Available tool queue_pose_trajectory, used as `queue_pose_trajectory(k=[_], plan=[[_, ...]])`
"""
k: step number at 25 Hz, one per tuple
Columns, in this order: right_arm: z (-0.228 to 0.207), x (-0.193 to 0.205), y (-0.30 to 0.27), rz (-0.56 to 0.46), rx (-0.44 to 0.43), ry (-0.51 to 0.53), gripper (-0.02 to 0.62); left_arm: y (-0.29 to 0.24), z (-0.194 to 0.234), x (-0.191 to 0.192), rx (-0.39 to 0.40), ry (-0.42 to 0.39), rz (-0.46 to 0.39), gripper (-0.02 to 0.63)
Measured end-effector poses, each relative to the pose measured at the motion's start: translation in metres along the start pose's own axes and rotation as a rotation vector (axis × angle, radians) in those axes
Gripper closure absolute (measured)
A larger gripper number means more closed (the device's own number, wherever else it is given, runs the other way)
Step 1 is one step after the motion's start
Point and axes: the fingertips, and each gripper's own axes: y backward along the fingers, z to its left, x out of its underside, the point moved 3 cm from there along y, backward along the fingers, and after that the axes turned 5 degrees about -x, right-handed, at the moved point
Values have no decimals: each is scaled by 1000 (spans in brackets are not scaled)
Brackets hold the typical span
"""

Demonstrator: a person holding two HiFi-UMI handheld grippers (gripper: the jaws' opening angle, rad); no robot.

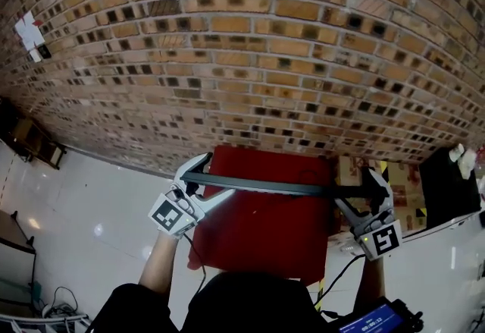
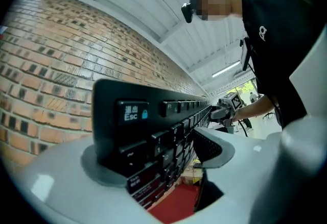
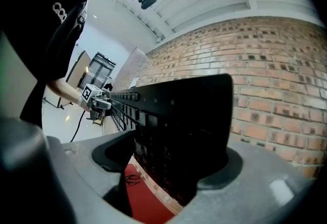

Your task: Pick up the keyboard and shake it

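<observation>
Keyboard (image 1: 273, 186) is aloft, above the far edge of the red table (image 1: 265, 237) and just short of the brick wall (image 1: 242, 58). Long axis runs left-right, parallel to the wall. It stands on its long edge, so the head view sees it as a thin dark bar. Key face turns toward the person; Esc (image 2: 132, 114) is at the left end, function row uppermost. Left gripper (image 1: 206, 181) is clamped on the left end, jaws wide, one pad on the back, the other at the keys. Right gripper (image 1: 362, 191) is clamped on the right end the same way. Wall close behind limits room on the far side. Open white floor (image 1: 91, 210) to the left; cardboard boxes (image 1: 398, 183) near on the right.
</observation>
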Motion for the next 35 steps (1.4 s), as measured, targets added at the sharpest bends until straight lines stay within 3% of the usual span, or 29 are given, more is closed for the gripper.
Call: queue_pose_trajectory(k=[8,15,18,23,31,35], plan=[[-7,-57,-3,-123,26,119,222,11,2,-50,-115,-138,-155,196],[-14,-17,-29,-75,-46,128,213,9,14,7,-123,-74,-44,198],[-28,-23,-37,-85,-44,146,215,-4,25,-5,-116,-88,-70,198],[-37,-67,-41,-173,15,204,209,-9,36,-39,-138,-161,-181,193],[-42,-32,-59,-101,-30,186,207,-16,49,1,-137,-93,-89,192],[-41,-57,-58,-156,-13,208,207,-14,49,-16,-146,-107,-149,192]])
